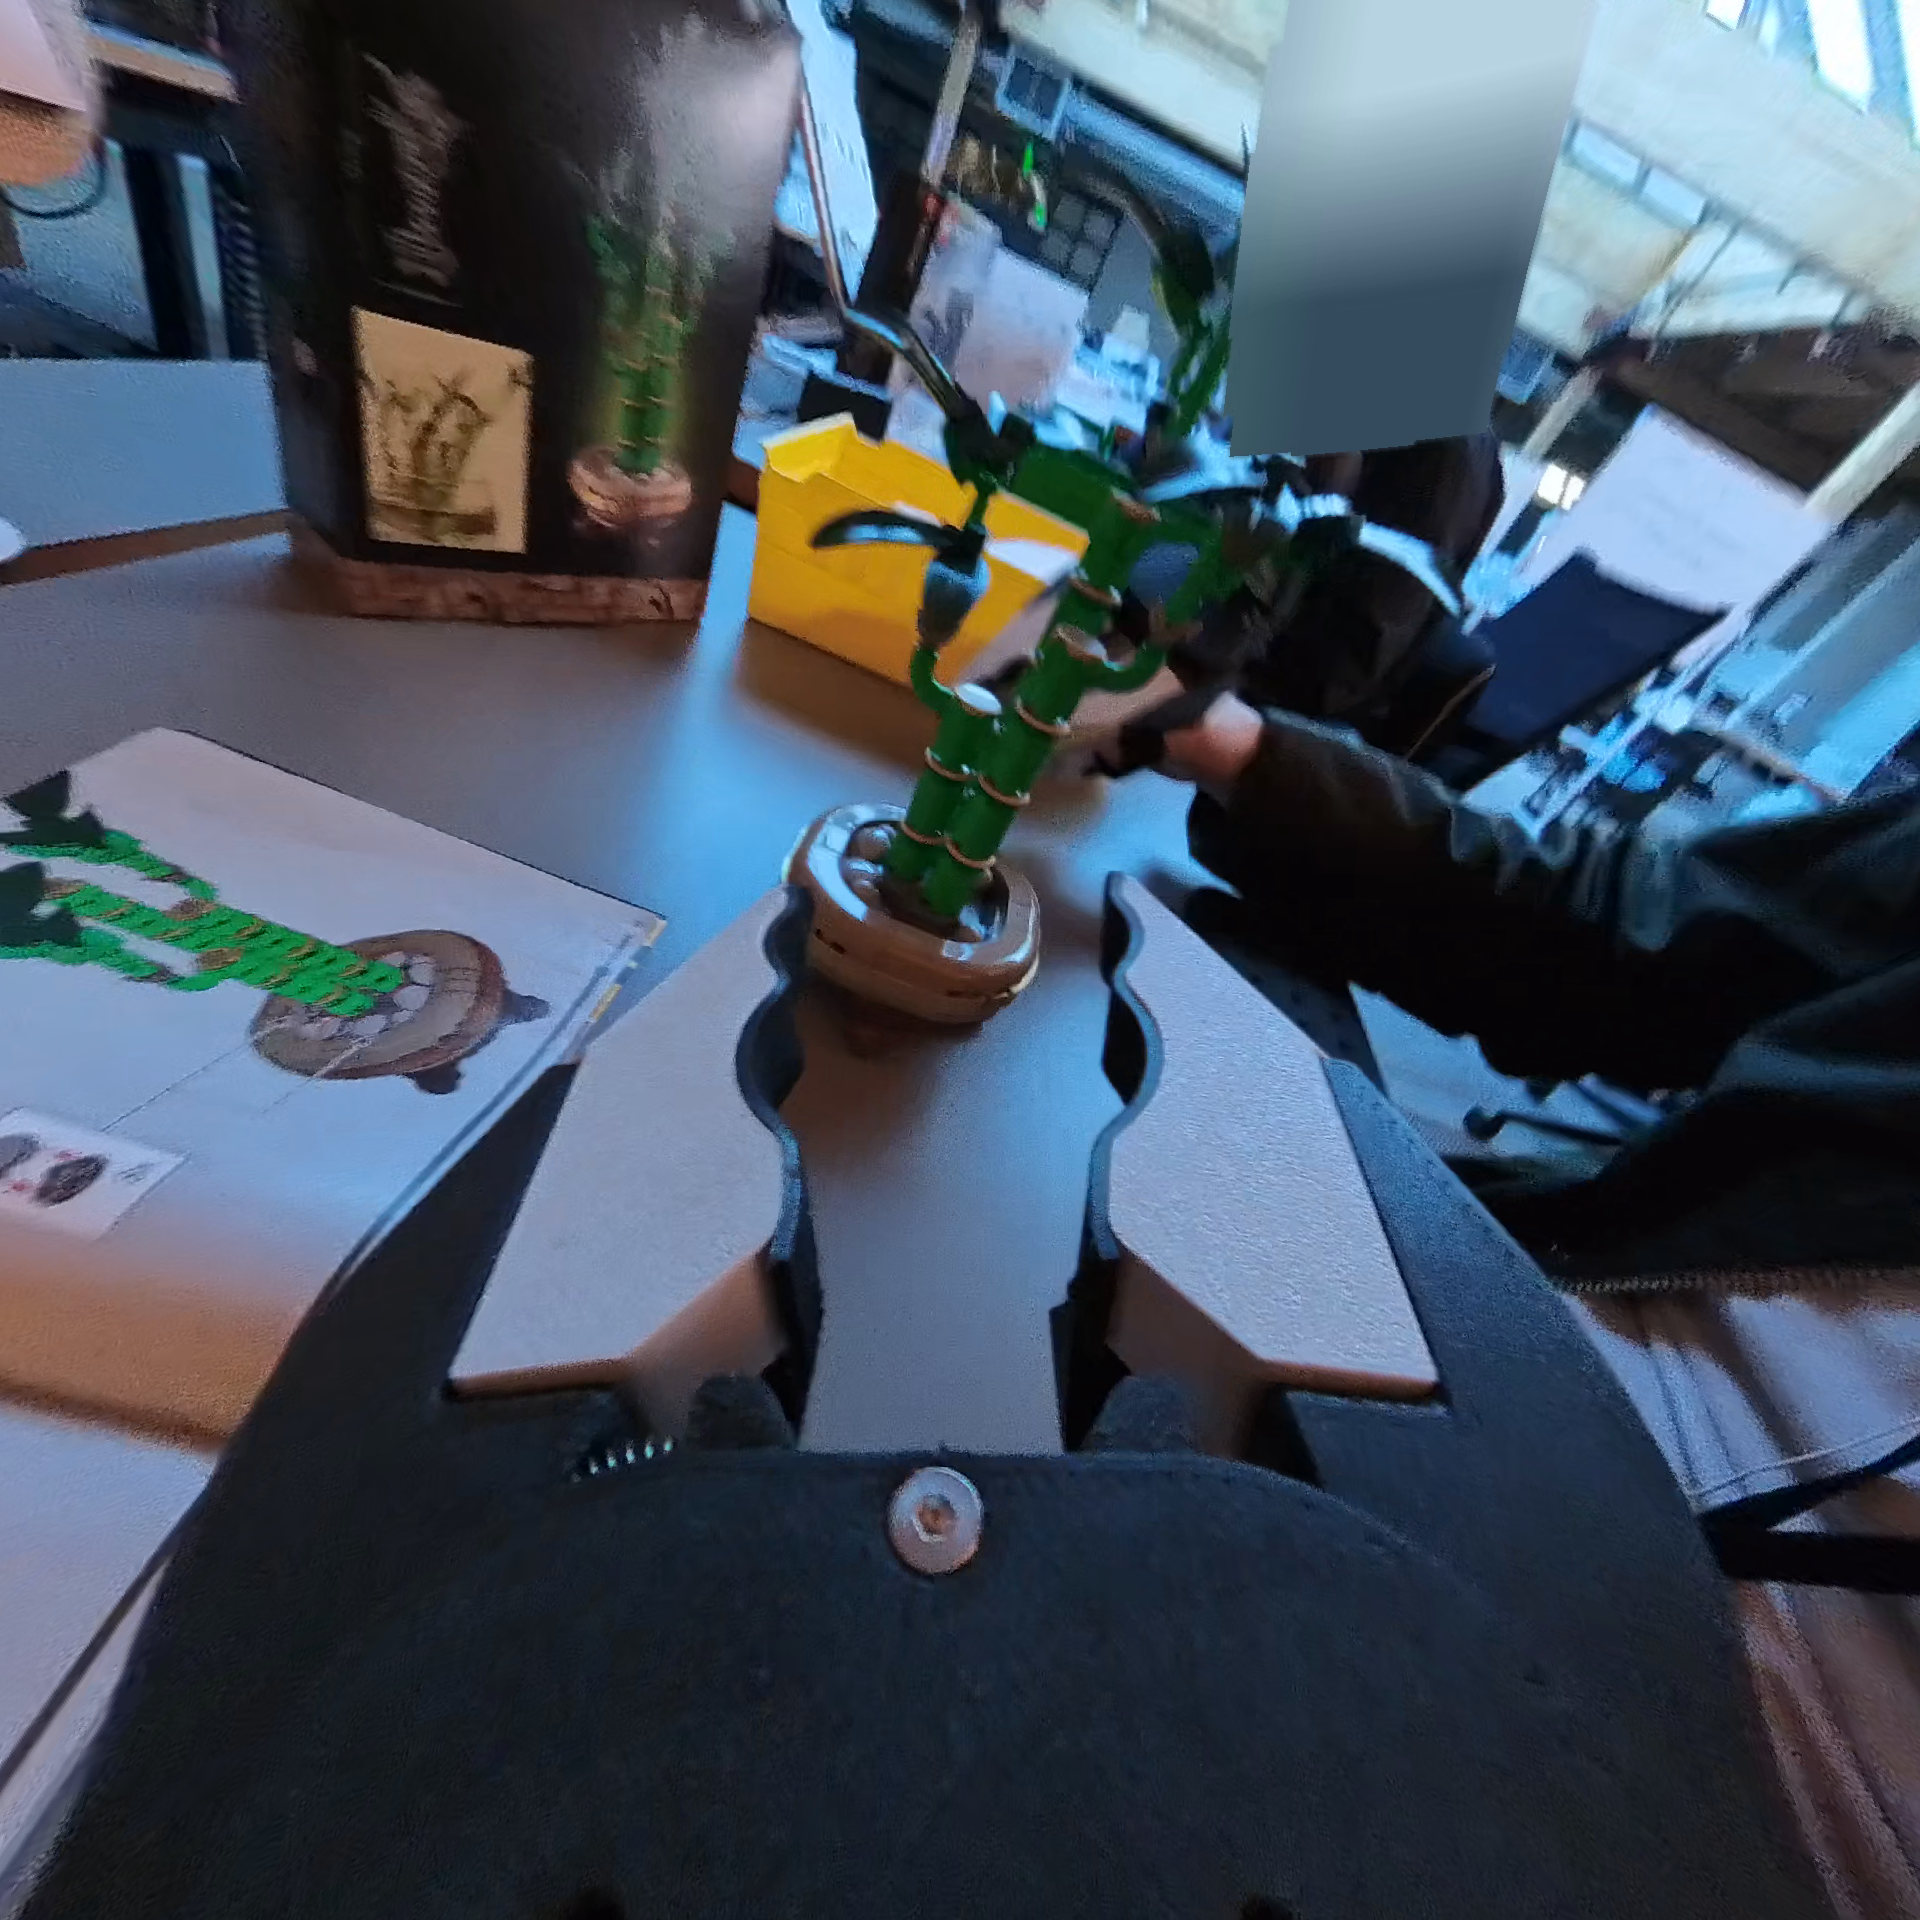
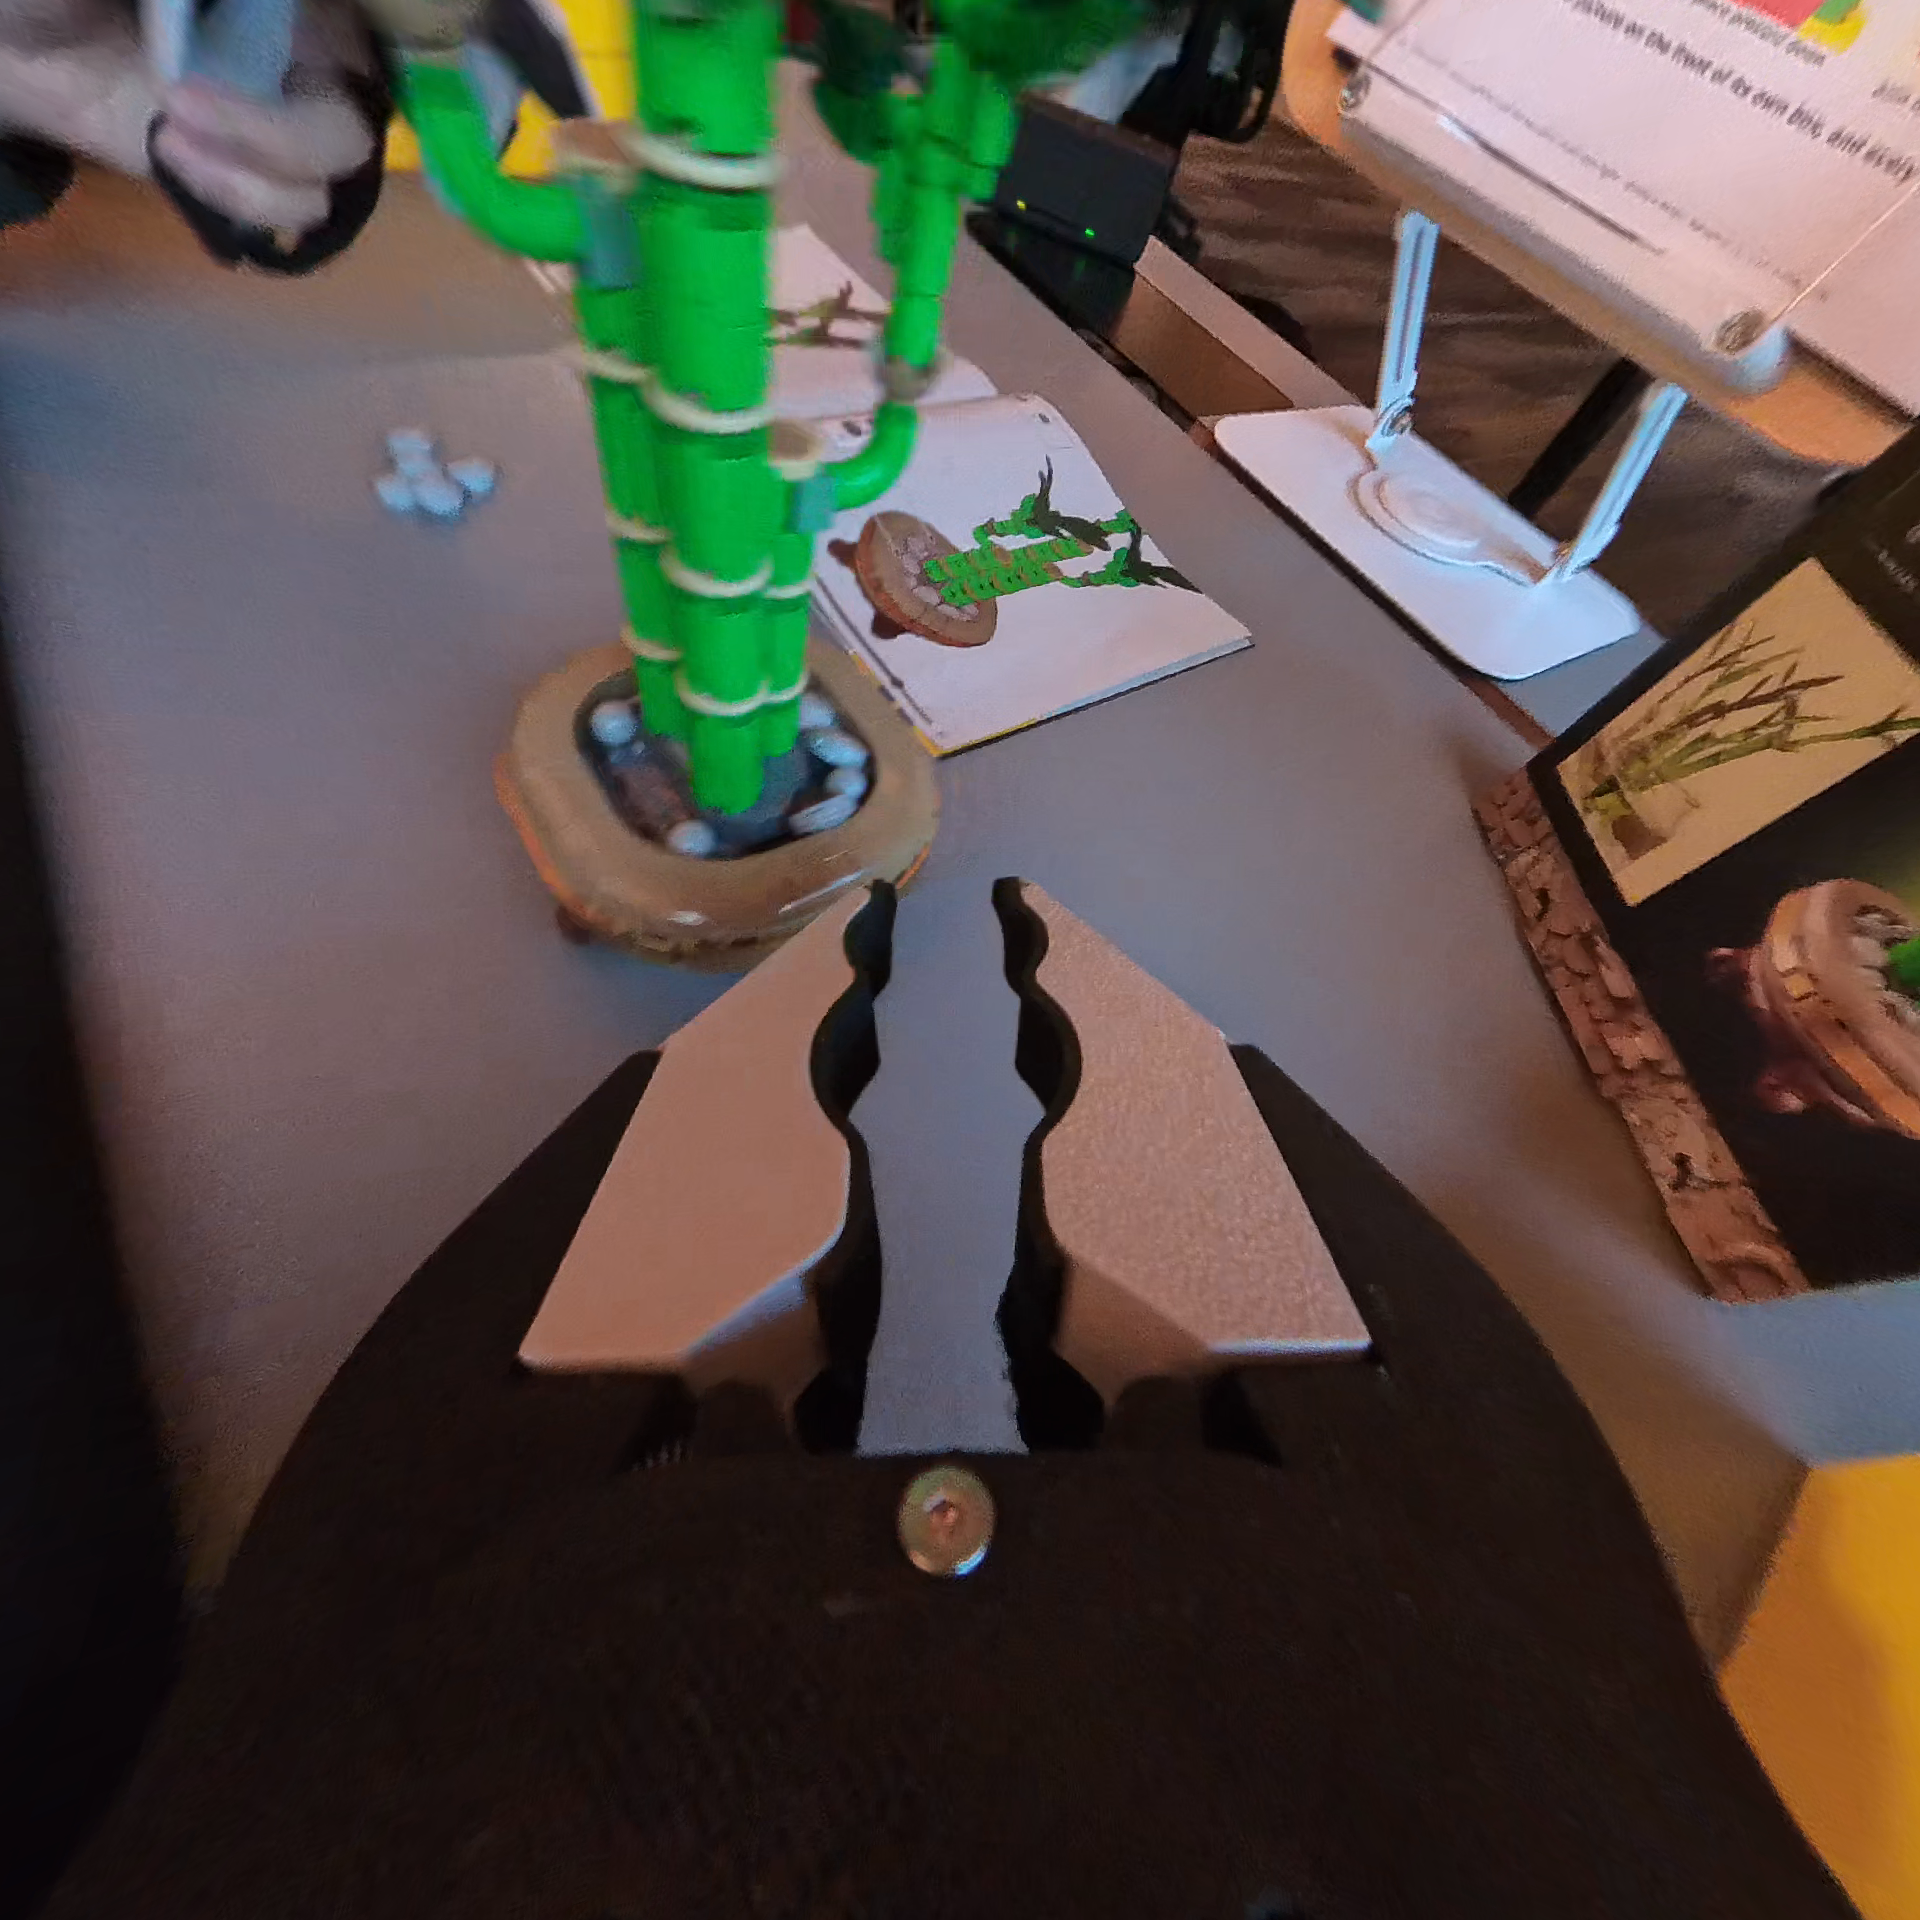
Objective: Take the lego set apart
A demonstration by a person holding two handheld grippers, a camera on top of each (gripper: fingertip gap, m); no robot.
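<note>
Left wrist view: our left gripper [image 1: 951, 904] gapes wide and empty, the lego bamboo's pot [image 1: 914, 935] dead ahead between its tips, stalks [image 1: 987, 769] rising upright.

Right wrist view: our right gripper [image 2: 943, 896] is narrowly parted, empty; the pot [image 2: 717, 821] lies ahead-left, just beside the left fingertip.

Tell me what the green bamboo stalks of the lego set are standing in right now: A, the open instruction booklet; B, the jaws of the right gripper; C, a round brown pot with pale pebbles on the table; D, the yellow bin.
C: the green bamboo stalks rise from the round brown pot, ringed by pale pebbles, resting on the grey table.
</note>
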